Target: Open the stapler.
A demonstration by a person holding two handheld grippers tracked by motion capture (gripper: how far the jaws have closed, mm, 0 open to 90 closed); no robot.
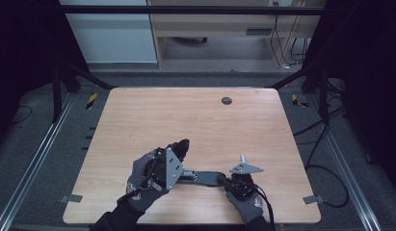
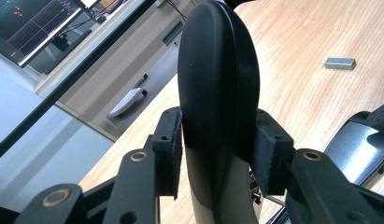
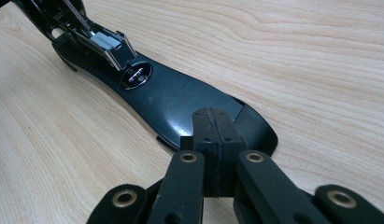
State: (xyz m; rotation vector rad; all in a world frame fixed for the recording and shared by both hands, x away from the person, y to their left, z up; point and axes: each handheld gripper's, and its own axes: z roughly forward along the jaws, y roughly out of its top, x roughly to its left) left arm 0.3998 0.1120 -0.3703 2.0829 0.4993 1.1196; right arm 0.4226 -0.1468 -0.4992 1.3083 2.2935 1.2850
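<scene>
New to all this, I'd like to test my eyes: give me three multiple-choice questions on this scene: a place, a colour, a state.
1. Where do the right gripper's jaws rest? A on the flat black stapler base; B on bare wood; C in air.
2. Colour of the stapler's rounded plastic lid? A red; B black; C white.
3. The left gripper's jaws are: A open, empty; B clamped on the lid; C shut on nothing.
Answers: A, tips touch the base; B, glossy black; B, pads press its sides.

No text, label, brand, number or sign can be read anywhere. The red-and-white marks on the grey work gloves [image 1: 138, 185] are too small and blurred to make out.
</scene>
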